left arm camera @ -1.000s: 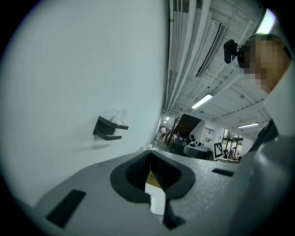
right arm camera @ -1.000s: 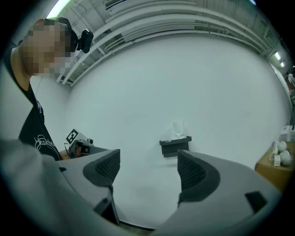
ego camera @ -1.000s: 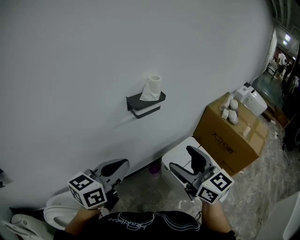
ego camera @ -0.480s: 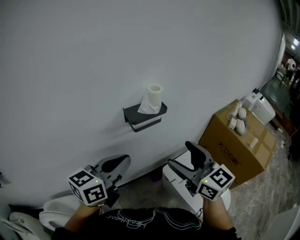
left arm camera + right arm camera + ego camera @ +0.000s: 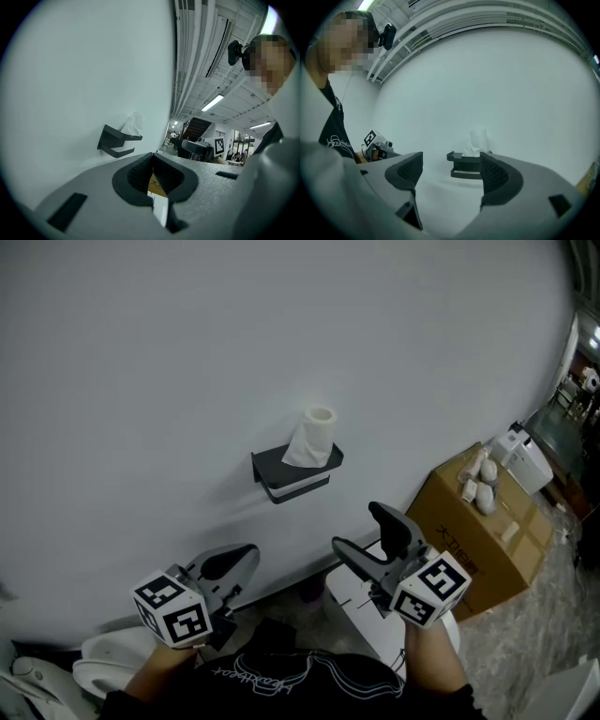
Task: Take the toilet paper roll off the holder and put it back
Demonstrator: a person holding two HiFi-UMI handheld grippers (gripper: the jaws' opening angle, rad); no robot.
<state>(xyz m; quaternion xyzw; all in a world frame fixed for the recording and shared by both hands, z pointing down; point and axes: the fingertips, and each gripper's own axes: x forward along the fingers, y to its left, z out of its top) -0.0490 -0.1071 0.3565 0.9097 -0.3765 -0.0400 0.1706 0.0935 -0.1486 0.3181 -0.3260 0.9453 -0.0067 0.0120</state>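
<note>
We see roll (image 5: 314,434) on holder (image 5: 295,468) (wall-mounted), left gripper (image 5: 230,563) pressed together, right gripper (image 5: 361,529) spread, both empty, well below.

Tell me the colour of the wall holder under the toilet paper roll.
Black. The holder shows best in the head view.

Open approach to the wall holder
Bare wall (image 5: 187,352) surrounds the holder (image 5: 295,470) and the toilet paper roll (image 5: 314,437) on it, with open air in front. A cardboard box (image 5: 478,521) stands well right, lower down.
</note>
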